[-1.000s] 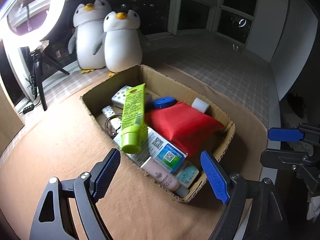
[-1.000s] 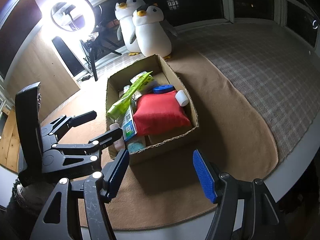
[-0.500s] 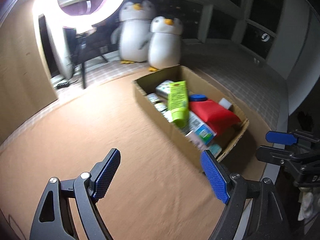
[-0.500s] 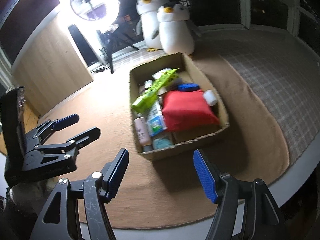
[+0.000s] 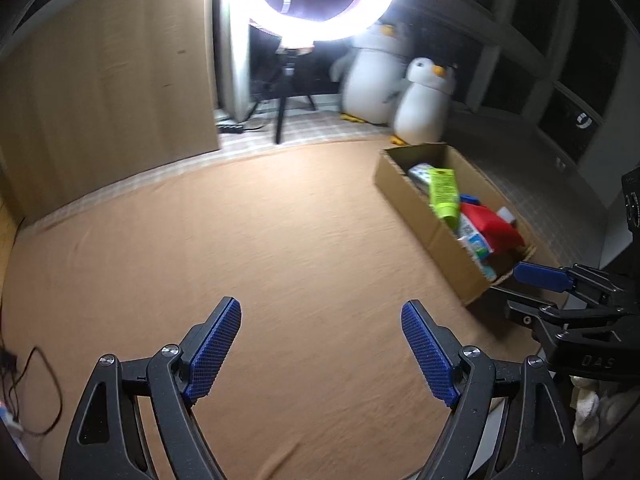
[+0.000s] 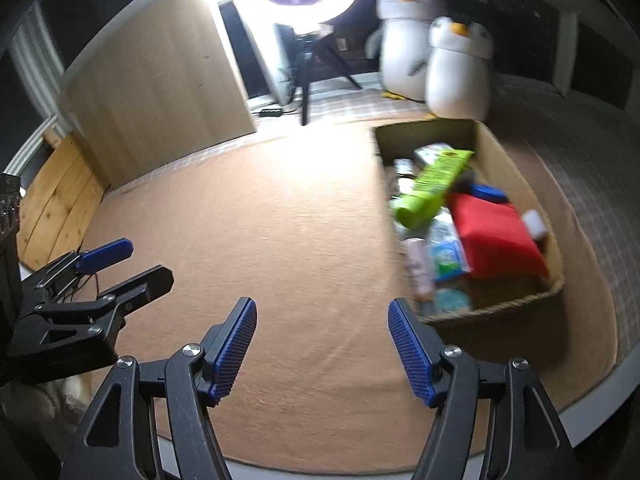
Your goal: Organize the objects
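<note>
Left wrist view: left gripper (image 5: 320, 344) hovers over bare tan surface (image 5: 240, 240), jaws spread wide with nothing between them. Cardboard box (image 5: 420, 216) sits at far right, well apart from the jaws. It holds a green tube (image 5: 443, 194), a red pouch (image 5: 492, 228), a blue cap (image 5: 470, 200) and a printed carton (image 5: 474, 242). Right gripper (image 5: 560, 280) shows at the right edge, near the box's near corner. Raised lettering resembling "OAS" appears on its body; the tube label is too blurred to read.

Right wrist view: right gripper (image 6: 322, 346) also stands with jaws apart and empty, the near left box corner just beyond the right pad. Left gripper (image 6: 116, 260) shows at left, over the surface.

Handling, as a judgement: the tube should be light and slightly squashy, and is best gripped across its body, since it lies propped on top. The pouch looks soft and will deform; pinch an edge. The carton is stiff but buried. The box wall is thin and may flex.
</note>
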`<state>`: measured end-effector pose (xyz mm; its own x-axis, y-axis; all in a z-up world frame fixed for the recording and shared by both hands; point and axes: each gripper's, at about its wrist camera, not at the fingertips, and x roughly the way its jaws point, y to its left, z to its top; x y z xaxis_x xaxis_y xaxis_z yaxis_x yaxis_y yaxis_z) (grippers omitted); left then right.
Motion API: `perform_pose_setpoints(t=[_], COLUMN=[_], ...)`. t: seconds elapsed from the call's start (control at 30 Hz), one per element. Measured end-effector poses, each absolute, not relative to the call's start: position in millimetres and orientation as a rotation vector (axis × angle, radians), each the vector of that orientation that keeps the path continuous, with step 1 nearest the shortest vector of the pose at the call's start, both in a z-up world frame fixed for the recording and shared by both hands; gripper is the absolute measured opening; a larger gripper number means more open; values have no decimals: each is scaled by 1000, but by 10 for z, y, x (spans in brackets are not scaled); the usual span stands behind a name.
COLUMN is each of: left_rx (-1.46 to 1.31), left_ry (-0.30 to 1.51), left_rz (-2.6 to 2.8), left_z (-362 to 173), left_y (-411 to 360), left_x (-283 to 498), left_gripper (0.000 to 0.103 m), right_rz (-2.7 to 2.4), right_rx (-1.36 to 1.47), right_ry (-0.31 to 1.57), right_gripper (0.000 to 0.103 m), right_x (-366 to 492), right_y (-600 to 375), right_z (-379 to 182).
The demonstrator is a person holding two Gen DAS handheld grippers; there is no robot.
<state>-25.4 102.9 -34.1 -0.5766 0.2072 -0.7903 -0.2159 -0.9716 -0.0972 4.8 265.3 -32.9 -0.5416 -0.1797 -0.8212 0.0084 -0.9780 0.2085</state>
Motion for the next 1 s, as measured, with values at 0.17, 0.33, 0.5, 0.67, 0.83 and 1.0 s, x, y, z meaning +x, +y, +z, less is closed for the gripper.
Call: perform_pose_setpoints(t=[0.17,0.33,0.5,0.67,0.83,1.0], left_rx=[-1355,-1399,-1438,-1469,-1485,-1486], left_ry=[-28,-72,-125,-168,-173,-182], left_rz=[2651,2700,2722,2747,2758,2761], left_z=[-350,-394,-457,-519,-574,-593], left_y=[678,385,162,-28,-124,-147], left_x=[-135,-8,61,109,130,100], left_gripper=[85,85,85,86,86,86], right_rz=[-2630,-2618,-2603,-2599,-2602,-2611], right_rx=[1425,1405,1396,1394,1395,1396], right_ry=[-210,-149,-111,-76,-60,-48], right_gripper=[67,68,69,69,70,70], right_x=[-15,-62,-83,-95,-98,-113], right_y=[2314,2000,1765,1605,1531,1517], right_z=[-343,-357,-378,-407,-414,-414])
